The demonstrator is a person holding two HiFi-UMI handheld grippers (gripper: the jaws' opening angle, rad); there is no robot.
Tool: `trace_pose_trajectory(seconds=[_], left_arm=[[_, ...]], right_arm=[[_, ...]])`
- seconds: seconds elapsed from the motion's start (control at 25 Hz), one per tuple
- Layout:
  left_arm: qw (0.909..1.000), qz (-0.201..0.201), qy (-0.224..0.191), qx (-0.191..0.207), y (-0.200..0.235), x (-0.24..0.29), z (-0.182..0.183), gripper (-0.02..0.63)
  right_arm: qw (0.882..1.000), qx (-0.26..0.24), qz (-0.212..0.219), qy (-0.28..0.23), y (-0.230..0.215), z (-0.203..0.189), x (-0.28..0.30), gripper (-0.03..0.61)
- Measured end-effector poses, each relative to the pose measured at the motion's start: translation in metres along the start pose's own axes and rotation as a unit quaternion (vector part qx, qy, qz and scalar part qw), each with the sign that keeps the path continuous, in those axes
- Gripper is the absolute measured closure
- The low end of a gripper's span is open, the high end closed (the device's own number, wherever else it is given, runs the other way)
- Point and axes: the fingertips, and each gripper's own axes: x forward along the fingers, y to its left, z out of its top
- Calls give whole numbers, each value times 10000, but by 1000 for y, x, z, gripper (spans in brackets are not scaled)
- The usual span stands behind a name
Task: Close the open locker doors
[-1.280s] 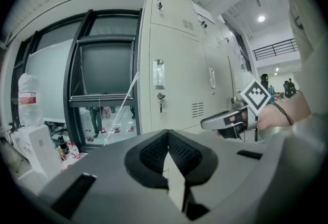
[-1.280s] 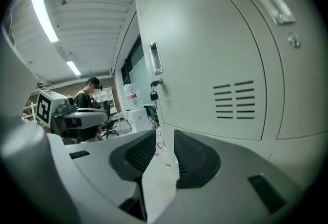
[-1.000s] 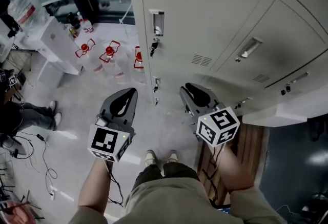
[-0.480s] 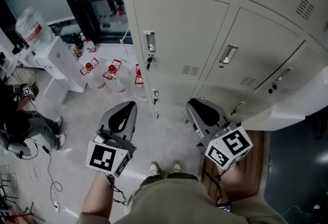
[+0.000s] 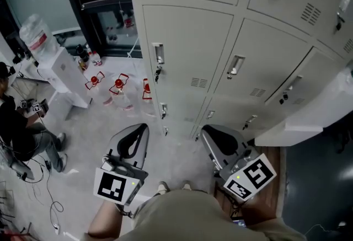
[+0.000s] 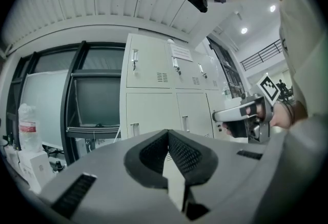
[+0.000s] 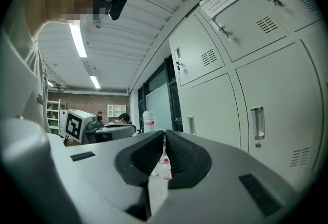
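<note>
Both grippers are held level in front of the lockers (image 5: 187, 52). The left gripper (image 5: 142, 127) has its jaws clenched on nothing. The right gripper (image 5: 206, 130) has just been closing its jaws, which now meet, empty. An open locker door (image 5: 300, 123) juts out at the right, near the right gripper.

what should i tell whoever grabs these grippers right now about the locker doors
Left gripper: shut, empty, touching nothing.
Right gripper: jaws have just been closing and are now together, with nothing between them.
The locker doors straight ahead sit flush and closed. A pale panel juts out at the lower right of the head view, apparently an open door.
Done: the doors in front need nothing.
Left: swing that panel shut, then check the rest of the bank.
</note>
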Motion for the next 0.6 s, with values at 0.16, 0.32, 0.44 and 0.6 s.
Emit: trace_pose_trajectory(seconds=[0.16, 0.32, 0.44, 0.6], left_arm=[[10000, -41, 56, -60, -9, -8, -3, 607], [9997, -59, 190, -162, -14, -14, -12, 607], [9994, -38, 253, -231, -14, -17, -16, 607], [9995, -43, 230, -208, -12, -16, -14, 607]], right_arm=[[9996, -96, 18, 258, 13, -13, -8, 571], [9985, -69, 72, 529, 20, -31, -11, 571], [9984, -19, 103, 550, 21, -35, -11, 571], [9990, -7, 127, 425, 19, -30, -7, 572]])
